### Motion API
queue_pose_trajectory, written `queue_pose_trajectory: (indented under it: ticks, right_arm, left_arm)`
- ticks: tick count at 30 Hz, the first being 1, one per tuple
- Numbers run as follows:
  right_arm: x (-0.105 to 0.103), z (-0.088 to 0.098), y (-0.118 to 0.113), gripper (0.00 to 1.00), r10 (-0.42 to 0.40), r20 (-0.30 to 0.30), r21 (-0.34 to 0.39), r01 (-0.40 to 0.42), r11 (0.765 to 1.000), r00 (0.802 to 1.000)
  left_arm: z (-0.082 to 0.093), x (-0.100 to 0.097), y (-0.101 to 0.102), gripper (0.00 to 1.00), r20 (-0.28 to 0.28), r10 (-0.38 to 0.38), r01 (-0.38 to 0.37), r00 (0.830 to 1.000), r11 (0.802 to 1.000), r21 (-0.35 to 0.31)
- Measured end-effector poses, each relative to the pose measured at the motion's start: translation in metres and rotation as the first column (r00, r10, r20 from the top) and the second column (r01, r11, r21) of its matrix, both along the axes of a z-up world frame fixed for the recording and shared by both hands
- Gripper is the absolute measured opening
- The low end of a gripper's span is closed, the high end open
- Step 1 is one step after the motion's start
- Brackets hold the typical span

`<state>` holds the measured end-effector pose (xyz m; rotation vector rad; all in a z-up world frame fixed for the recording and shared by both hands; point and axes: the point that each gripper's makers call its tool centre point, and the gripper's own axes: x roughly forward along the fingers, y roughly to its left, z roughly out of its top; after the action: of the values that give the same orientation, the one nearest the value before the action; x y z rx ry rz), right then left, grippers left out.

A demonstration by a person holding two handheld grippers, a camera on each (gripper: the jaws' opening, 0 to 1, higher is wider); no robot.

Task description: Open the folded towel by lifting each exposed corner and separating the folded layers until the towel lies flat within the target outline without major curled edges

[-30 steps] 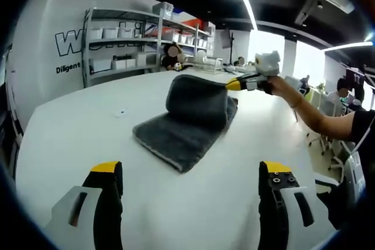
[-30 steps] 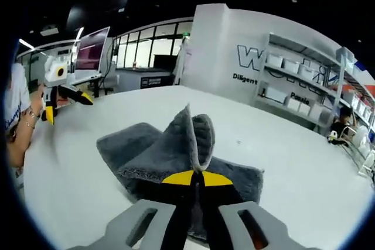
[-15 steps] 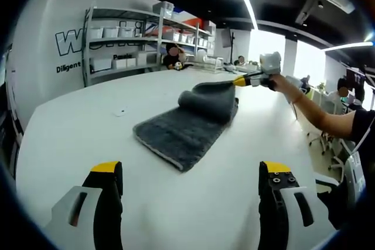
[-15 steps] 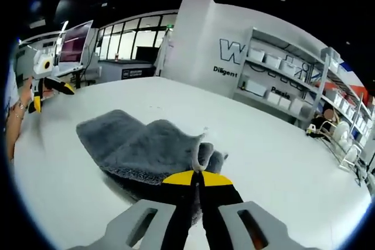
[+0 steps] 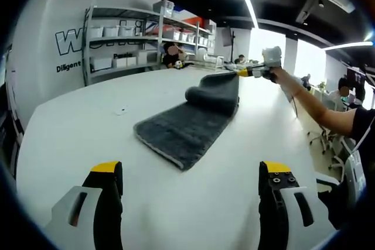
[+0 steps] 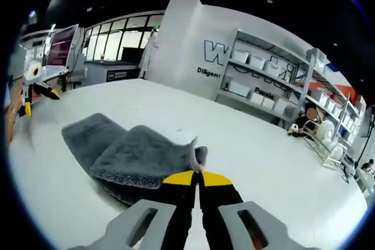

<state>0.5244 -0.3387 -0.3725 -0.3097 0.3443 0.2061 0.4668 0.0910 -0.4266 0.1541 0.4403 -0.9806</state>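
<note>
Grey, thick-piled terry makes up the towel point(image 5: 190, 121), which lies on the smooth white surface point(image 5: 76, 133), well ahead of the left gripper point(image 5: 190, 185). That gripper's jaws, black with yellow tips on pale grey shells, stand spread wide and hold nothing. The towel's near part lies flat as a long strip with a paler hemmed edge; its far part is rolled back over itself into a soft hump.

At the towel's far end the right gripper point(image 5: 253, 72) pinches a corner, its yellow-tipped jaws pressed together on the cloth. A bare forearm reaches to it from the right of the towel, stretched nearly straight. In the right gripper view the jaws point(image 6: 197, 178) meet on a small raised peak of towel point(image 6: 126, 153), the folded layer just beyond them.

Beyond the towel stand metal shelves point(image 5: 126, 39) with white bins. On the wall beside them, large letters begin with "W" and smaller writing reads "Diligent".
</note>
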Motion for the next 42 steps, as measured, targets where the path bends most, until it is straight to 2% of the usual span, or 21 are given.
queue_pose_trajectory:
  ticks: [13, 16, 20, 27, 33, 38, 40, 42]
  right_arm:
    - [0.002, -0.019, -0.054, 0.0, -0.107, -0.053, -0.042, 0.105, 0.994, 0.993]
    - [0.002, -0.018, -0.065, 0.0, -0.128, -0.052, -0.024, 0.127, 0.992, 0.99]
    - [0.002, -0.023, -0.085, 0.0, -0.175, -0.062, -0.054, 0.172, 0.984, 0.983]
    - [0.002, -0.029, -0.123, 0.0, -0.251, -0.078, -0.059, 0.247, 0.967, 0.965]
    - [0.0, -0.039, -0.15, 0.0, -0.304, -0.115, -0.105, 0.293, 0.95, 0.946]
    - [-0.001, -0.046, -0.175, 0.0, -0.345, -0.116, -0.162, 0.325, 0.932, 0.931]
    - [-0.002, -0.049, -0.183, 0.0, -0.357, -0.122, -0.136, 0.341, 0.93, 0.926]
    - [-0.002, -0.053, -0.189, 0.0, -0.358, -0.122, -0.145, 0.34, 0.929, 0.926]
  left_arm:
    - [0.002, 0.003, 0.002, 0.95, 0.001, 0.003, -0.003, 1.0, 1.0, -0.001]
    - [0.001, 0.001, 0.002, 0.95, 0.002, 0.0, 0.0, 1.0, 1.0, 0.002]
    - [0.0, 0.002, 0.003, 0.95, -0.001, 0.006, -0.006, 1.0, 1.0, 0.002]
    - [-0.002, 0.003, 0.003, 0.95, -0.005, 0.005, -0.005, 1.0, 1.0, 0.009]
    - [-0.003, 0.002, 0.002, 0.95, -0.006, 0.005, -0.005, 1.0, 1.0, 0.014]
    - [-0.004, 0.001, 0.002, 0.95, -0.006, 0.007, -0.007, 1.0, 1.0, 0.016]
    - [-0.004, 0.001, 0.003, 0.95, -0.006, 0.008, -0.008, 1.0, 1.0, 0.015]
    - [-0.004, 0.002, 0.003, 0.95, -0.005, 0.008, -0.008, 1.0, 1.0, 0.015]
